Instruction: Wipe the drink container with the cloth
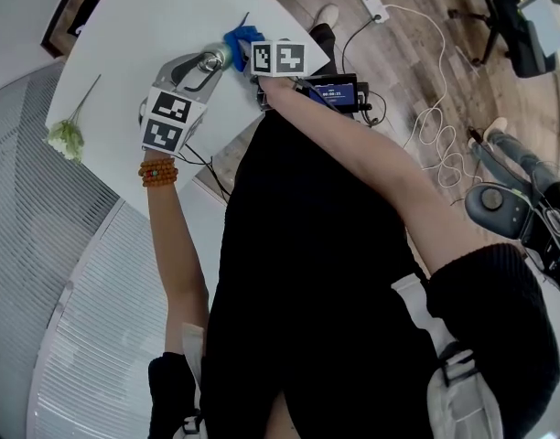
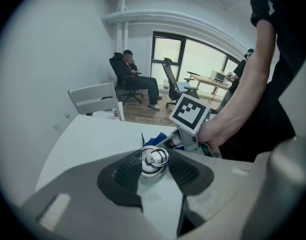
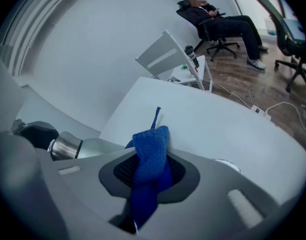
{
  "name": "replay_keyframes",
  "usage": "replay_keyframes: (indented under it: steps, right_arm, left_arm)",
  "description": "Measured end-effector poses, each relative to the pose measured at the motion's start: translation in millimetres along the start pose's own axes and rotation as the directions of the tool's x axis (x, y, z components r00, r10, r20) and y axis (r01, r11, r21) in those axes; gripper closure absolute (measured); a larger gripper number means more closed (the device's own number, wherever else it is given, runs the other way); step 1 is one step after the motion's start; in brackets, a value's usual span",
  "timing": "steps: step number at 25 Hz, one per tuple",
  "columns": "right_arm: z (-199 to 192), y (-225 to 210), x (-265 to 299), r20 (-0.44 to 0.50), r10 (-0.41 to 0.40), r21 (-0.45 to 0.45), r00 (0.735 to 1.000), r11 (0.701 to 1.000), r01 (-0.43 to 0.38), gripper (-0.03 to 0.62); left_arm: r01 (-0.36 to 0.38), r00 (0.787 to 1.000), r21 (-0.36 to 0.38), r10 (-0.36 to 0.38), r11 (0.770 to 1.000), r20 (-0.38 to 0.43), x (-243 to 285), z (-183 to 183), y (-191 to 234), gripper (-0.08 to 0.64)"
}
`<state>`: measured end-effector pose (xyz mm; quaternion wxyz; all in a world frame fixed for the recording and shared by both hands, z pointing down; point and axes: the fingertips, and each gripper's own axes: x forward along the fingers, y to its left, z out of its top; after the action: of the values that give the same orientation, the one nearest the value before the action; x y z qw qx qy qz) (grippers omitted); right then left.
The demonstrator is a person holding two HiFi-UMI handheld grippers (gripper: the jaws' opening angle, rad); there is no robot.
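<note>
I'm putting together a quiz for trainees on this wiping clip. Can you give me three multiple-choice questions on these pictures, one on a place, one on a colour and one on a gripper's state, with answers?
1. Where does the flower lie?
A) on the floor
B) in a vase
C) on the table, apart from both grippers

2. What colour is the cloth?
A) blue
B) red
C) white

3. What is the left gripper doing?
A) open and empty
B) shut on the drink container
C) shut on the cloth

Answers:
1 C: the head view shows it lying on the white tabletop, off to the side.
2 A: the fabric pinched in the right gripper is plainly blue.
3 B: the left gripper view shows its jaws closed on the metal top with the ring.
</note>
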<state>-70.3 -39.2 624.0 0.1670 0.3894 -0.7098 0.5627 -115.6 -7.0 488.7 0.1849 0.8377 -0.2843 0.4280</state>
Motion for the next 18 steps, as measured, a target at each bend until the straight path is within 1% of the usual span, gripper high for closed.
replay_keyframes:
  steps: [1,2,5,7,8,9,10,11,12,13,14,16,17,18]
  right_arm:
    - [1.5,-0.3,0.3,-0.009,-0.007,-0.013,1.0,1.0,0.007,0.512]
    - [2.3,-0.8,0.7,-0.019,-0.008,-0.004,1.0,1.0,0.008,0.512]
    - [1.3,-2.9,1.1,-0.041,0.011,0.094,0.999,0.996,-0.007,0.512]
    - [2.6,-6.4,1.9,-0.031,0.021,0.103,0.999,0.995,-0.018,0.506]
    - [5.1,-7.6,2.9,-0.015,0.028,0.091,0.999,0.996,-0.027,0.503]
    - [8.5,-7.4,3.7,0.007,0.039,0.074,0.999,0.996,-0.039,0.503]
    - [11.7,-5.7,5.6,0.033,0.053,0.055,0.998,0.997,-0.055,0.503]
    - [13.9,-4.0,11.1,0.061,0.07,0.03,0.996,0.997,-0.071,0.503]
    - [15.3,-3.1,20.8,0.088,0.085,-0.001,0.992,0.996,-0.085,0.503]
    - [16.1,-2.5,31.7,0.112,0.099,-0.041,0.989,0.995,-0.095,0.503]
    - [16.8,-0.6,39.5,0.13,0.111,-0.088,0.985,0.991,-0.1,0.503]
    - [19.8,10.0,38.9,0.152,0.136,-0.21,0.979,0.972,-0.102,0.503]
    - [23.5,17.6,31.8,0.159,0.147,-0.282,0.976,0.954,-0.098,0.503]
    - [28.1,25.8,22.2,0.166,0.158,-0.356,0.973,0.93,-0.09,0.503]
  left_arm:
    - [-0.007,1.0,-0.002,0.007,1.0,0.007,0.6,0.6,0.4,0.383]
    - [-0.017,1.0,0.003,0.017,1.0,0.017,1.0,1.4,0.5,0.382]
    - [-0.046,0.996,0.021,0.044,0.999,0.074,2.0,0.5,-0.3,0.379]
    - [-0.063,0.988,-0.021,0.065,0.998,0.137,5.6,-6.3,1.3,0.379]
    - [-0.078,0.98,-0.056,0.087,0.995,0.181,7.3,-9.8,4.8,0.379]
    - [-0.097,0.966,-0.1,0.118,0.99,0.231,7.4,-12.7,10.0,0.379]
    - [-0.115,0.946,-0.152,0.155,0.982,0.284,6.7,-16.6,17.0,0.379]
    - [-0.131,0.92,-0.209,0.198,0.969,0.339,7.8,-23.6,26.4,0.379]
    - [-0.145,0.886,-0.267,0.245,0.953,0.394,12.2,-34.0,37.9,0.379]
    - [-0.157,0.848,-0.324,0.296,0.933,0.44,18.0,-45.6,49.5,0.379]
    - [-0.172,0.809,-0.377,0.349,0.91,0.473,22.1,-55.4,59.2,0.379]
    - [-0.214,0.734,-0.474,0.461,0.854,0.499,18.8,-63.5,69.6,0.38]
    - [-0.237,0.697,-0.518,0.516,0.822,0.498,13.3,-62.5,70.6,0.38]
    - [-0.263,0.663,-0.555,0.566,0.789,0.49,7.3,-60.0,69.4,0.38]
